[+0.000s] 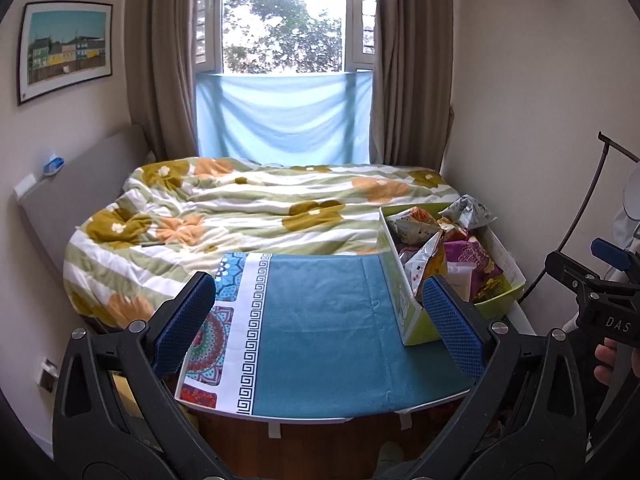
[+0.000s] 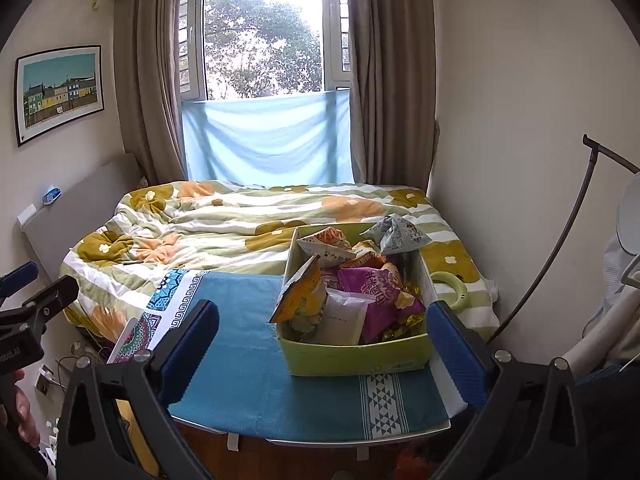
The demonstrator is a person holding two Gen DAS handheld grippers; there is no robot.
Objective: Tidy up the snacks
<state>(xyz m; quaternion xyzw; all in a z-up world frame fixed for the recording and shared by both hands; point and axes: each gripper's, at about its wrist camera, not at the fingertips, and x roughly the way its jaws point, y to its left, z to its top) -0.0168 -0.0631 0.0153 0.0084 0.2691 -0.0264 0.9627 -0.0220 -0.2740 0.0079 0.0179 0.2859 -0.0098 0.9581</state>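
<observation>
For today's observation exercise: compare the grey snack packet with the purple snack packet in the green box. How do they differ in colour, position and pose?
The grey snack packet is pale grey with dark print; the purple snack packet is magenta with light lettering. The grey one sits at the far end of the green box and pokes above its rim, while the purple one lies lower, nearer the middle, among other packets. Both are crinkled packets in the same box.
</observation>
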